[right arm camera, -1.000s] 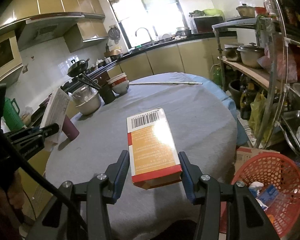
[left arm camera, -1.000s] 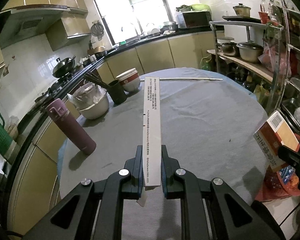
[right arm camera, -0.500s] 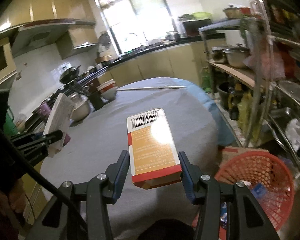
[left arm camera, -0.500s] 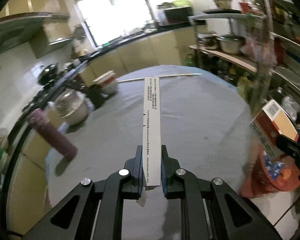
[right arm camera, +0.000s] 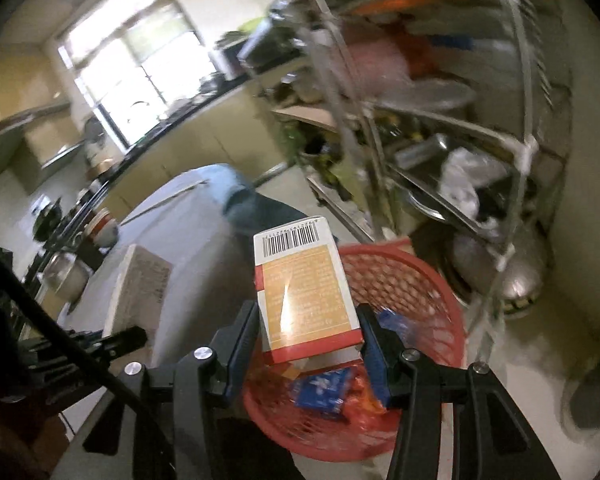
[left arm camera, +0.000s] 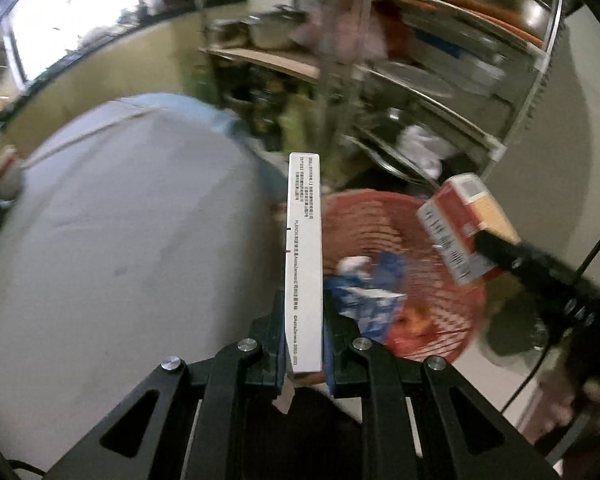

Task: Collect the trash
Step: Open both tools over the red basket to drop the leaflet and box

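We hold flat white box (left arm camera: 303, 264) edge-on, left gripper (left arm camera: 303, 344) jaws clamped on it. Right gripper (right arm camera: 310, 344) jaws clamped on orange carton (right arm camera: 306, 296), hanging above red basket (right arm camera: 420, 280) on floor beside table (left arm camera: 120, 220). Risks: white box sits over table edge, basket rim; early release drops it outside. Carton could clip rim. Metal rack (right arm camera: 460, 140) just beyond basket; overshoot strikes it.

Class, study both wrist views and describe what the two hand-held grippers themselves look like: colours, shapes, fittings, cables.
Each hand-held gripper, left and right, is matt black, with angular forked arms carrying silver round bolt heads and triangular cut-outs. The fingers end in blue pads. A thin black cable crosses the right view. No sleeves can be made out.
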{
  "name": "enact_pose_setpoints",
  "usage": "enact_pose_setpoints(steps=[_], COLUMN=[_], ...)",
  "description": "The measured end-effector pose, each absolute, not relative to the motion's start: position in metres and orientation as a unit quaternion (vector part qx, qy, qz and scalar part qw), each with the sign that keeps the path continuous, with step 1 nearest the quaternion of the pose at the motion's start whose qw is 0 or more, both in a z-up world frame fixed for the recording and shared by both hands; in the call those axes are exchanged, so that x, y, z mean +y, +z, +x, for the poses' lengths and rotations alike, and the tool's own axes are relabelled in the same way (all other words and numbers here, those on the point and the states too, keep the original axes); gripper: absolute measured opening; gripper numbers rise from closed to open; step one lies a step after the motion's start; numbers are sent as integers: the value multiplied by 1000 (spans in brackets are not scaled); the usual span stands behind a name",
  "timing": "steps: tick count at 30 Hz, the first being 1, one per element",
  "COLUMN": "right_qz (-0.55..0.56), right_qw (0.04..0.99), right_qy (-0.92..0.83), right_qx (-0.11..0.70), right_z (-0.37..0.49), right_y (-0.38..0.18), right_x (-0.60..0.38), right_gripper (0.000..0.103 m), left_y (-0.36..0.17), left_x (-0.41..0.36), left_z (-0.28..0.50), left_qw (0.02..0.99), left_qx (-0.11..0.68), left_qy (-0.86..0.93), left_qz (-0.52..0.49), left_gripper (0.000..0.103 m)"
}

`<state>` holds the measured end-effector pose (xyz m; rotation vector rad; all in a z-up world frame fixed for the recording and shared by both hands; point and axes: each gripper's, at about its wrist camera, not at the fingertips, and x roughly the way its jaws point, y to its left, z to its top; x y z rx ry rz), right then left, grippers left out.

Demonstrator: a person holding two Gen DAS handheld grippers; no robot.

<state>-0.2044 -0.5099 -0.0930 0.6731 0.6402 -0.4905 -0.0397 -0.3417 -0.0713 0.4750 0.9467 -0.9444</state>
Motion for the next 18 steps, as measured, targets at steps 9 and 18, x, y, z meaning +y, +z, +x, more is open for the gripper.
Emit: enact_pose_setpoints(steps=[9,18], right_qz=[404,339], right_qw=[824,871], right_qy=[-241,-195], right_qx=[316,298], right_z=[-215,-184], right_y=[-135,-90], right_x=[-537,-494], right_gripper=[59,59], left_y=[-97,-53], left_x=[-385,-312], left_z=[-56,-36], left_qw=[712,813], left_qx=[450,385], left_qy=[-487,-365], left_qz=[232,238], left_gripper=[54,67])
